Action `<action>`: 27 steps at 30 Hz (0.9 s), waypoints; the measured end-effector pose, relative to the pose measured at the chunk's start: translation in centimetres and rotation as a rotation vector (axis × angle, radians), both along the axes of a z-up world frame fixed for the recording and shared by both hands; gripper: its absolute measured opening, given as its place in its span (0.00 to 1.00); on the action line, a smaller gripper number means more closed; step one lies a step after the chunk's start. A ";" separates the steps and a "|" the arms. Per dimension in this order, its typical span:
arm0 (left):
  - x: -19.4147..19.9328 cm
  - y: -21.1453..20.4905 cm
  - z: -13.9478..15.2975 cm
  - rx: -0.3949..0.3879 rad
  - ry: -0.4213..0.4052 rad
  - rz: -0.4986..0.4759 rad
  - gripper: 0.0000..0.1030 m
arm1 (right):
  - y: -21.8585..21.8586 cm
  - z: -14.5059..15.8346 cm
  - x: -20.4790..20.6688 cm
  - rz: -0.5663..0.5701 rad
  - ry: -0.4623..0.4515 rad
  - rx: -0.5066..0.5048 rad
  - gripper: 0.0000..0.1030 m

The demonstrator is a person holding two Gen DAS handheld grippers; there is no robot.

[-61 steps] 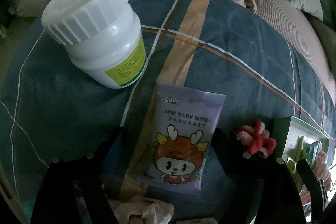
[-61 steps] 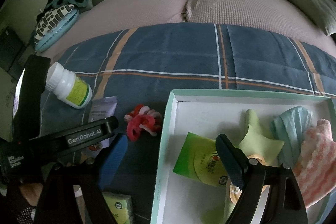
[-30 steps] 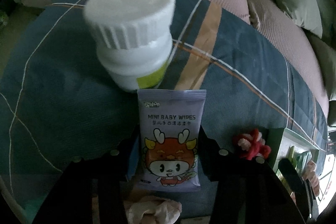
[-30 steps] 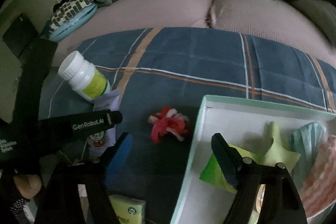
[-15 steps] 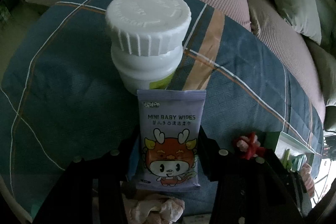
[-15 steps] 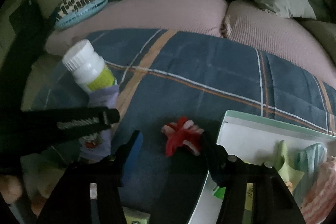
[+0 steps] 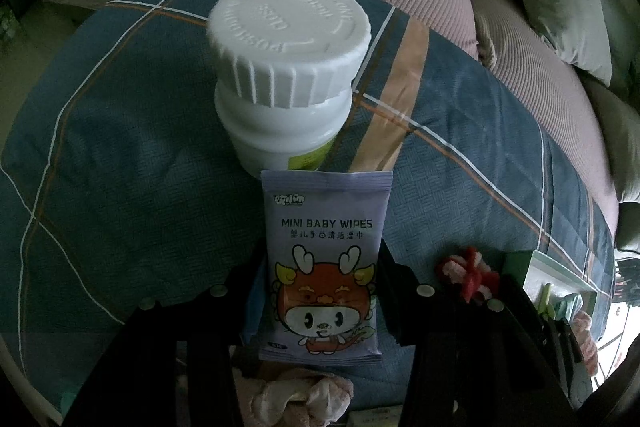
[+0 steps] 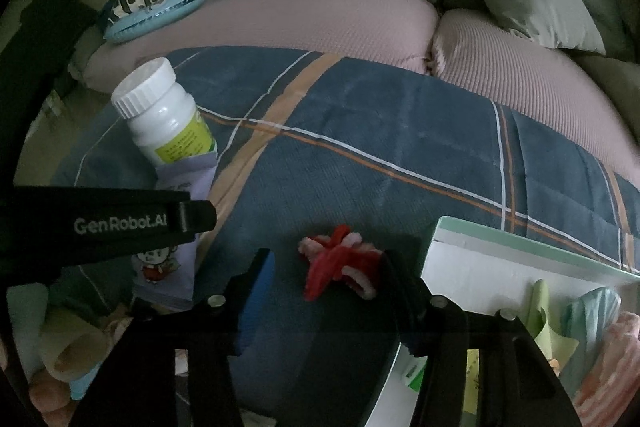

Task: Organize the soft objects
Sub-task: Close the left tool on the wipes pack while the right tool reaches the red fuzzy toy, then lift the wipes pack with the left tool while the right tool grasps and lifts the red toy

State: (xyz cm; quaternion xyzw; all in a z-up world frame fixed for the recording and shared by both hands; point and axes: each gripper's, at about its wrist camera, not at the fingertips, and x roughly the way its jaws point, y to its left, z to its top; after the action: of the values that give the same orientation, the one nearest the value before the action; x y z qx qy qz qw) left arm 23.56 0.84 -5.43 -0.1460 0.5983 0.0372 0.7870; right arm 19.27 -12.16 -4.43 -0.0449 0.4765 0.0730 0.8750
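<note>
Wipes packet [image 7: 324, 267] — "MINI BABY WIPES"; left claw [image 8: 176, 215] — "GenRobot.AI"

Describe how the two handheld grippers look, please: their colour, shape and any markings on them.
Both are black plastic tools. The left gripper has two broad black fingers with small round silver screws near their bases. The right gripper is built the same, and a blue pad lines the inner face of one finger. In the right wrist view, the left gripper's side bears white lettering "GenRobot.AI".
</note>
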 end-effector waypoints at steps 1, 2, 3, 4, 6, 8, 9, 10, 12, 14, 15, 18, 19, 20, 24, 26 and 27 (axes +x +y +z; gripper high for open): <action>0.0 0.0 0.0 0.000 0.000 0.000 0.49 | 0.0 0.0 0.0 0.002 -0.002 0.000 0.53; 0.0 0.0 0.0 0.000 0.000 0.001 0.49 | 0.0 0.1 0.0 0.003 -0.002 0.001 0.53; 0.0 0.0 0.0 -0.001 0.000 0.001 0.49 | 0.1 0.1 0.0 0.004 -0.002 0.000 0.53; 0.0 0.0 0.0 -0.002 0.001 0.001 0.49 | 0.1 0.0 0.0 0.004 -0.001 -0.003 0.53; -0.1 0.1 0.0 -0.003 0.001 0.001 0.49 | 0.2 0.1 0.0 0.008 -0.001 0.006 0.53; -0.1 0.0 0.0 0.000 0.001 0.001 0.49 | 0.1 0.2 0.0 0.010 -0.003 0.014 0.53; -0.1 0.0 0.0 0.001 0.001 0.000 0.49 | 0.0 0.2 0.0 0.009 -0.001 0.021 0.52; -0.1 0.0 0.0 0.000 0.000 0.000 0.49 | -0.1 0.2 0.1 0.007 0.003 0.028 0.52; -0.1 0.0 0.0 -0.003 0.000 0.000 0.49 | -0.3 0.0 0.3 0.001 0.008 0.031 0.50; -0.1 0.0 -0.1 -0.004 0.000 0.000 0.49 | -0.4 0.0 0.4 0.003 0.008 0.038 0.49; -0.2 0.0 -0.1 -0.007 0.000 0.000 0.49 | -0.5 0.0 0.4 0.001 0.007 0.047 0.49; -0.1 0.1 -0.1 -0.012 0.002 0.000 0.49 | -0.6 0.0 0.5 0.003 0.007 0.054 0.46; -0.1 0.2 -0.1 -0.014 0.002 -0.001 0.49 | -0.6 -0.1 0.5 -0.002 0.009 0.052 0.45; -0.1 0.2 -0.1 -0.016 0.003 -0.002 0.49 | -0.7 -0.4 0.7 -0.010 0.018 0.051 0.42; 0.0 0.3 -0.2 -0.023 0.005 -0.010 0.49 | -0.2 -0.9 0.8 -0.009 0.022 0.012 0.39; 0.0 0.3 -0.2 -0.027 0.007 -0.015 0.49 | 0.1 -1.1 0.8 -0.004 0.019 -0.008 0.39; 0.0 0.2 -0.2 -0.028 0.008 -0.018 0.49 | 0.2 -1.2 0.7 -0.003 0.022 -0.013 0.39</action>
State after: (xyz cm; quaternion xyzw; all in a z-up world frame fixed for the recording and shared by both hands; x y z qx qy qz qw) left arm 23.59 1.04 -5.63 -0.1516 0.6033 0.0224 0.7826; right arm 20.01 -11.99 -5.64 -0.0490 0.4867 0.0692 0.8695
